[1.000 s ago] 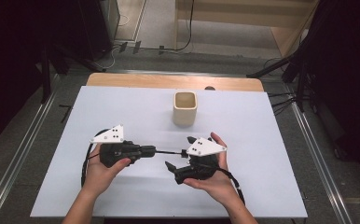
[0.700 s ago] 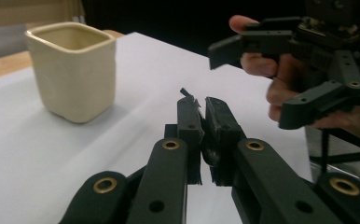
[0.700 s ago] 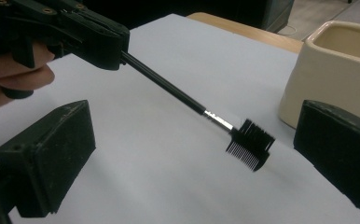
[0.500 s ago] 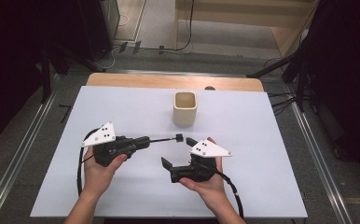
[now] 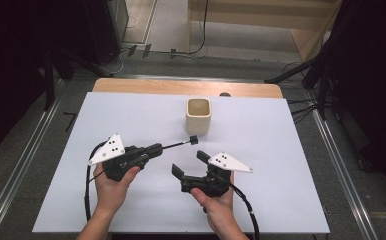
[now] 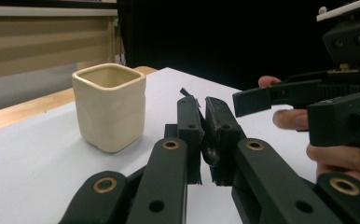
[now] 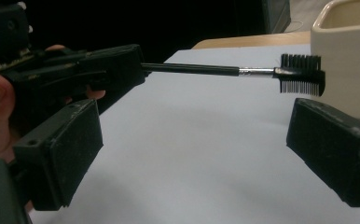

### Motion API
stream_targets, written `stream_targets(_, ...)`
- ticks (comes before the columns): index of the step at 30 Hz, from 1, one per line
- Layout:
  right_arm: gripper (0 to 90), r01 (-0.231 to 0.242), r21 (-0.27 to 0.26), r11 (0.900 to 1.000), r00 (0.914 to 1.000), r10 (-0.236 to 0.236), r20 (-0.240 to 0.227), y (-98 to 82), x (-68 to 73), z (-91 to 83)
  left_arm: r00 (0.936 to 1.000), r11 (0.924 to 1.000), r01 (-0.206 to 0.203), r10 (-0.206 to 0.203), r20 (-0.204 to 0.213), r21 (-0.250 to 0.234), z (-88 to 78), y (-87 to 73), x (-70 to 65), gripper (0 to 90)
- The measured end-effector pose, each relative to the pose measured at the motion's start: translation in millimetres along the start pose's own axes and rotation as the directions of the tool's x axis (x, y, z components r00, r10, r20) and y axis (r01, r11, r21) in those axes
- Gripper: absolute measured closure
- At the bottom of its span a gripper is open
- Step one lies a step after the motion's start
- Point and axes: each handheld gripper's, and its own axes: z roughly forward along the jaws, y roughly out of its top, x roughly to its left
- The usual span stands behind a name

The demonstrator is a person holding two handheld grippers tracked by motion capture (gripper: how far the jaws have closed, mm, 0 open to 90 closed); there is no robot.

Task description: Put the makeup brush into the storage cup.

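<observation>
Left tool is clamped tight on the handle end of a small brush; in the left gripper view the 2 jaws pinch the thin black stem with almost nothing showing between them. The brush juts out level toward the cream cup, its bristle head in the air just short of the cup wall and clear of the white surface.

Right tool stands wide with nothing between its pads; its jaws have just been closing a little. In the right gripper view the brush stem crosses above and beyond the gap, not inside it.

Risks as we judge them:
1. The grip sits at the far end of a long, thin stem. Any knock on the head would lever the brush and could twist it out of the pinch.
2. The head is near the cup wall rather than over the mouth. Pushing forward without lifting first would likely strike the side and shove or tip the cup, which looks light.
3. If the right tool shuts where it stands, it catches air; if it rises carelessly, 1 pad could clip the bristles.
4. Dropping the brush in at this level angle may leave it caught across the rim.
</observation>
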Motion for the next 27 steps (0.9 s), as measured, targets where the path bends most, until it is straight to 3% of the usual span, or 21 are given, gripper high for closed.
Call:
stream_targets(4, 10.8, -0.068, -0.031, 0.997, 0.9977, 0.068, -0.009, -3.8, -0.7, 0.1, 1.0000, 0.9998, -0.003, 0.002, -0.009, -0.020, 2.6, -2.0, -4.2, 86.3)
stream_targets(10, 17.8, -0.129, -0.079, 0.989, 0.9916, 0.129, -0.008, -7.3, -2.5, -1.3, 1.0000, 0.9993, 0.007, -0.007, 0.002, -0.037, 7.2, -5.4, -9.1, 86.3)
stream_targets(16, 23.6, -0.251, -0.096, 0.963, 0.9680, 0.248, -0.038, -8.5, -10.2, -3.2, 0.9999, 0.9981, -0.007, 0.006, -0.014, -0.062, 9.9, -7.8, -15.8, 86.3)
stream_targets(21, 25.2, -0.308, -0.096, 0.946, 0.9509, 0.303, -0.062, -8.9, -15.0, -3.2, 0.9999, 0.9976, -0.015, 0.015, -0.003, -0.067, 13.9, -8.6, -21.4, 86.4)
stream_targets(24, 27.3, -0.319, -0.106, 0.942, 0.9471, 0.312, -0.077, -8.4, -17.1, -3.6, 0.9999, 0.9975, -0.012, 0.012, 0.005, -0.069, 15.8, -10.2, -23.2, 86.3)
stream_targets(27, 29.0, -0.354, -0.105, 0.929, 0.9341, 0.346, -0.088, -8.1, -20.1, -3.7, 0.9999, 0.9972, -0.007, 0.008, 0.009, -0.075, 17.3, -11.7, -24.6, 86.3)
